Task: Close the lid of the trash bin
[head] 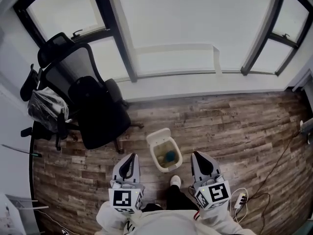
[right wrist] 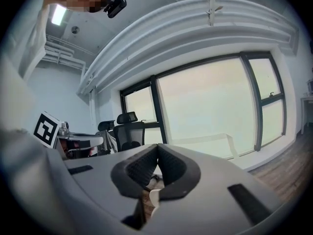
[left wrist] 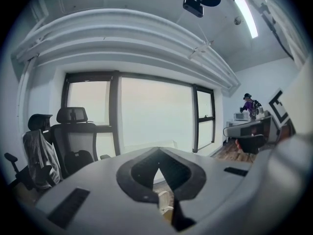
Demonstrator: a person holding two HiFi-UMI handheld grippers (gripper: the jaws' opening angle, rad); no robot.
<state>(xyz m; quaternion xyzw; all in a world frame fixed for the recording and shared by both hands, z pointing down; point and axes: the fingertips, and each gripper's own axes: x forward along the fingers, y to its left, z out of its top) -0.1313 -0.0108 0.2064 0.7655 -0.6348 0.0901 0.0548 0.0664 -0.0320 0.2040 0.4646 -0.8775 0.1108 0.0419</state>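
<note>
A small white trash bin (head: 166, 153) stands on the wooden floor in the head view. Its lid (head: 158, 134) is tipped back at the far side, and something teal lies inside. My left gripper (head: 131, 156) hovers just left of the bin and my right gripper (head: 199, 155) just right of it, both apart from it. In the left gripper view the jaws (left wrist: 157, 153) meet at their tips with nothing between them, and a sliver of the bin (left wrist: 165, 203) shows below. The right gripper (right wrist: 157, 149) is likewise shut and empty, above a sliver of the bin (right wrist: 154, 198).
A black office chair (head: 95, 109) stands left of the bin, with a second chair (head: 46, 106) carrying a plastic-wrapped bundle behind it. The person's shoe (head: 175, 181) is just in front of the bin. A power strip (head: 239, 199) and its cable lie at the right. A window wall (head: 176, 28) runs along the back.
</note>
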